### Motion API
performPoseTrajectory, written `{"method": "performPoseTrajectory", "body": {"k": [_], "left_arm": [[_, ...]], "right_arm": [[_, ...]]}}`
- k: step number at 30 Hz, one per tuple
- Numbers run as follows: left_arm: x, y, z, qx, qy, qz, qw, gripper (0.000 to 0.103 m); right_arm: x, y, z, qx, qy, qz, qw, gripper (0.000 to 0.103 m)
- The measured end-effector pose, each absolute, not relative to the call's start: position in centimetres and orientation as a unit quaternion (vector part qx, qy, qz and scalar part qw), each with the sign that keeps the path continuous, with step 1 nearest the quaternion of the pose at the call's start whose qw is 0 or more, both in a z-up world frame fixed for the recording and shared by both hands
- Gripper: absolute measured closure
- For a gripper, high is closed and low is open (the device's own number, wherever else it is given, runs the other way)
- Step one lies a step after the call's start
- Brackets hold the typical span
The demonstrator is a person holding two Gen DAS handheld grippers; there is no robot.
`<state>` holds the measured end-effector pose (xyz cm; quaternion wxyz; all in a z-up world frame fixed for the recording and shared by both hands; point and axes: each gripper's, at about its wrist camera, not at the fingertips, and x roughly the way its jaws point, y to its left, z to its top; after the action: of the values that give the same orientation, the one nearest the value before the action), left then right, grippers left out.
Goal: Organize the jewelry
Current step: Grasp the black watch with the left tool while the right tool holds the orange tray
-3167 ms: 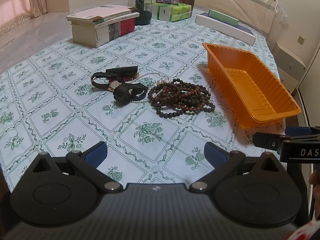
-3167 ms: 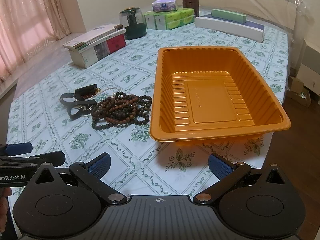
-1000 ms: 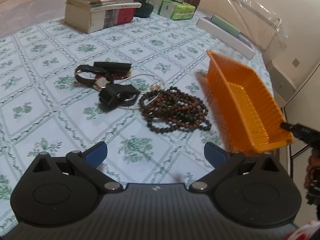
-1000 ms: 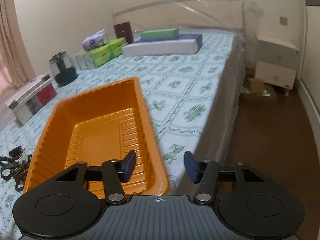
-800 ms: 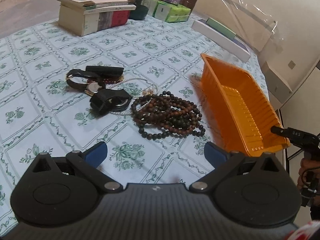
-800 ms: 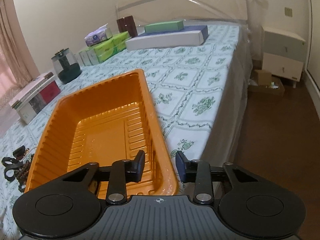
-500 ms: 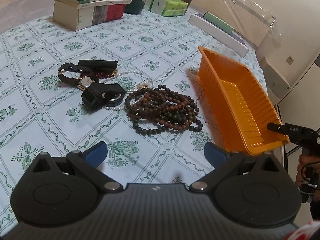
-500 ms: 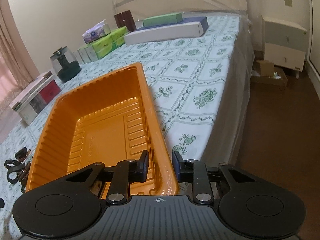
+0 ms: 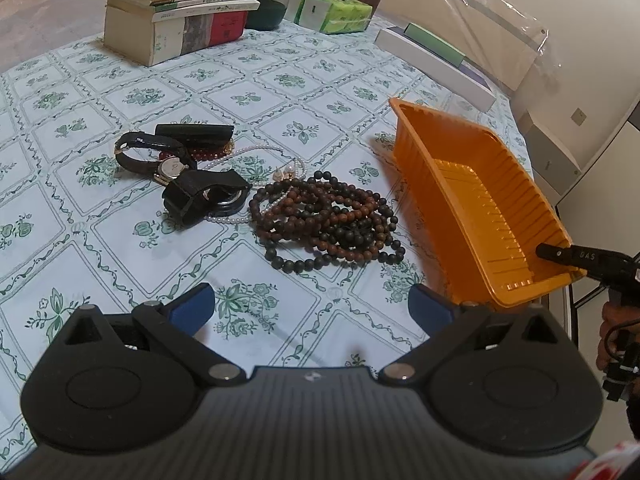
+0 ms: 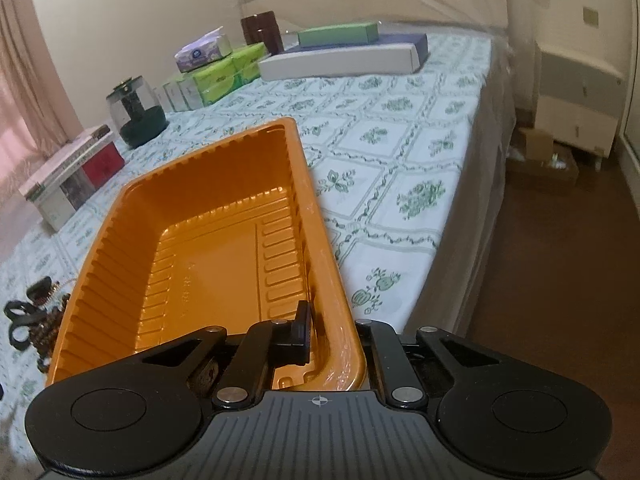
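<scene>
An orange plastic tray [image 9: 472,184] stands near the bed's right edge, tilted in the left wrist view, and is empty inside [image 10: 208,256]. My right gripper [image 10: 330,338] is shut on the tray's near right rim; it also shows in the left wrist view [image 9: 560,256]. A pile of dark bead bracelets [image 9: 332,220] lies left of the tray. Beside it lie black-strapped watches [image 9: 168,160], a pearl strand [image 9: 256,152] and a black case [image 9: 194,132]. My left gripper [image 9: 310,304] is open and empty, hovering in front of the beads.
A stack of books [image 9: 172,16], a dark glass jar [image 9: 268,0], green tissue packs [image 9: 332,4] and long flat boxes [image 9: 436,64] stand at the far side of the patterned bed cover. A white nightstand [image 10: 576,96] and cardboard box sit on the floor right of the bed.
My right gripper closed its fingers onto the tray's rim, and the tray now tilts. My left gripper shifted slightly closer to the bead pile and stayed open.
</scene>
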<state>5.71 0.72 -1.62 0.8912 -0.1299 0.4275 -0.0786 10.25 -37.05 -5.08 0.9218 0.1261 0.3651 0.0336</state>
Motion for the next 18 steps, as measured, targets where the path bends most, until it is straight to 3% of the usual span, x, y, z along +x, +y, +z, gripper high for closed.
{"method": "performPoseTrajectory", "body": {"k": [12,18], "left_arm": [[6.0,2.4,-1.6,-0.107,0.414,-0.054,0.902,0.001],[6.5,3.0,-1.9,-0.098,0.413,-0.054,0.904,0.002]], "right_arm": [[9.7,-33.5,-1.4,-0.041,0.308,0.004,0.950,0.097],[10.2,-30.9,-0.6,-0.155,0.334,0.022,0.929,0.099]]}}
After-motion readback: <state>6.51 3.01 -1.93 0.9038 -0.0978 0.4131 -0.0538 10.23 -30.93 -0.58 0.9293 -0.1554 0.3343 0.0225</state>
